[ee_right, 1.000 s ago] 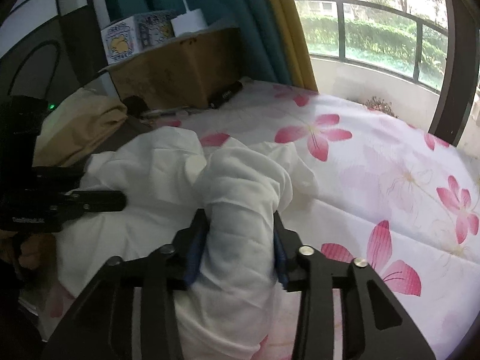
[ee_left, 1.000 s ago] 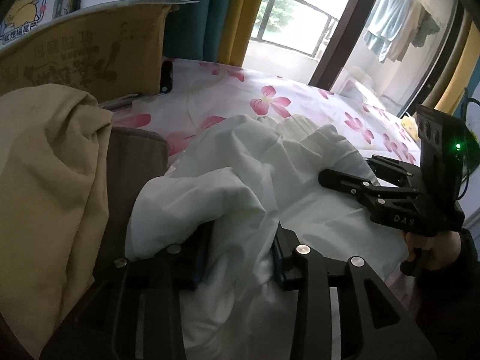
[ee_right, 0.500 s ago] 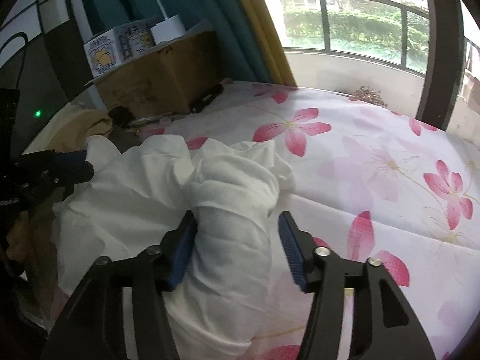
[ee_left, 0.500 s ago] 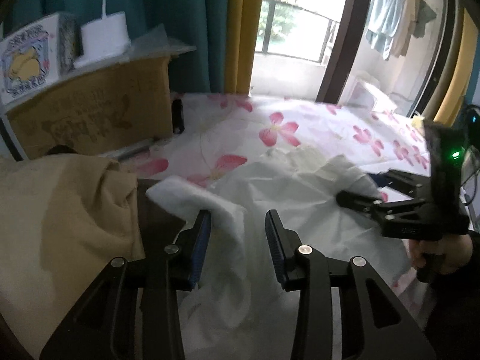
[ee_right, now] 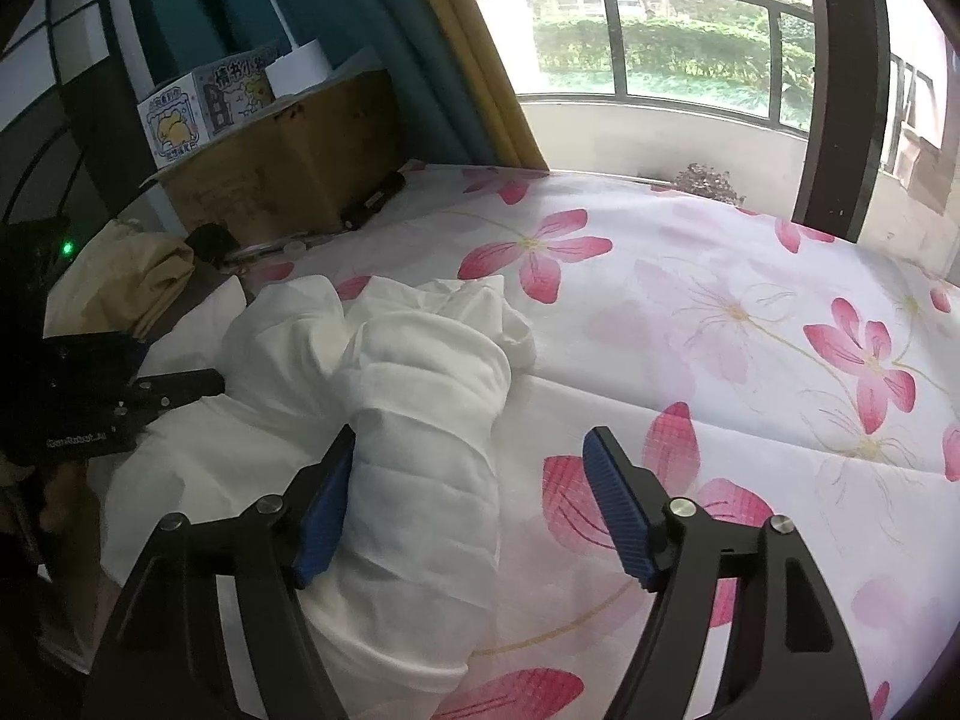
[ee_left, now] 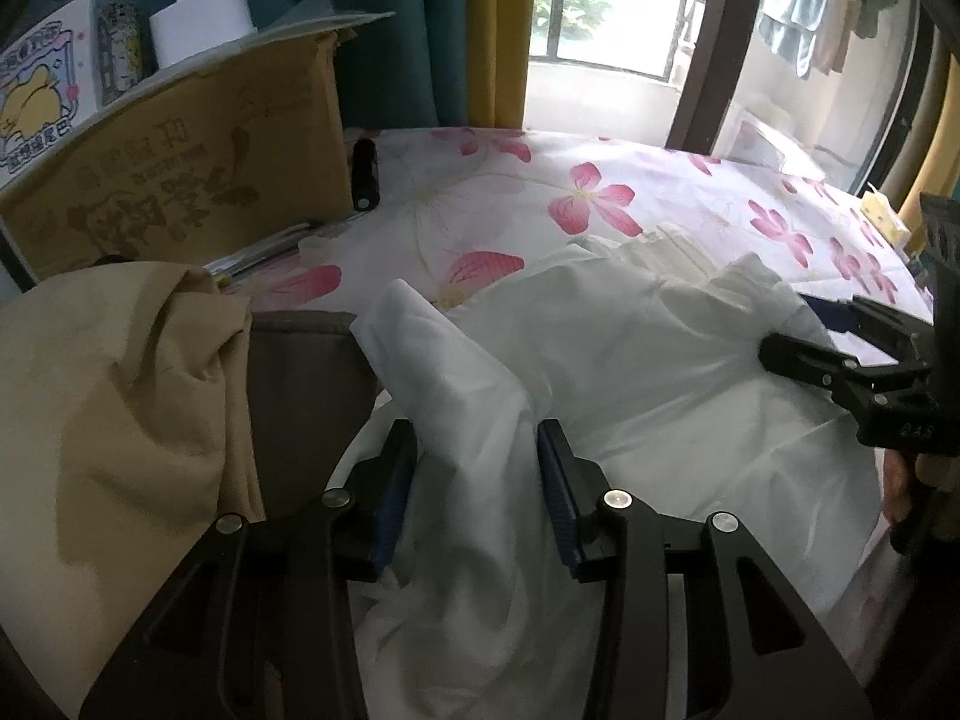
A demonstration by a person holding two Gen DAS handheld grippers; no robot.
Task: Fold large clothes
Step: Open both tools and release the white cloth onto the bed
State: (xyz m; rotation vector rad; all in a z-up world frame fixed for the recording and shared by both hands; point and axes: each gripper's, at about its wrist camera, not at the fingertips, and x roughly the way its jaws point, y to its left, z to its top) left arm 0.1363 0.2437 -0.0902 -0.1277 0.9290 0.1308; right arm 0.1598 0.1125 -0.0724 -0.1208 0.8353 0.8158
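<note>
A white garment (ee_left: 630,372) lies bunched on the flowered bedsheet (ee_left: 540,192). In the left wrist view a fold of it rises between my left gripper's (ee_left: 477,462) open fingers, loose, not pinched. In the right wrist view the garment (ee_right: 420,396) forms a thick roll. My right gripper (ee_right: 471,483) is wide open, its left finger (ee_right: 327,498) against the roll, its right finger over the sheet (ee_right: 750,300). Each gripper shows in the other's view, the right (ee_left: 840,360) and the left (ee_right: 138,390).
A tan cloth (ee_left: 114,396) on a dark grey cloth (ee_left: 300,384) lies at the left. A cardboard box (ee_left: 180,174) stands at the bed's far left, with a black cylinder (ee_left: 364,174) beside it. Curtains and a balcony window are behind.
Both grippers have opened and let go of the white garment. They have drawn back a little, and the garment now rests on the bed.
</note>
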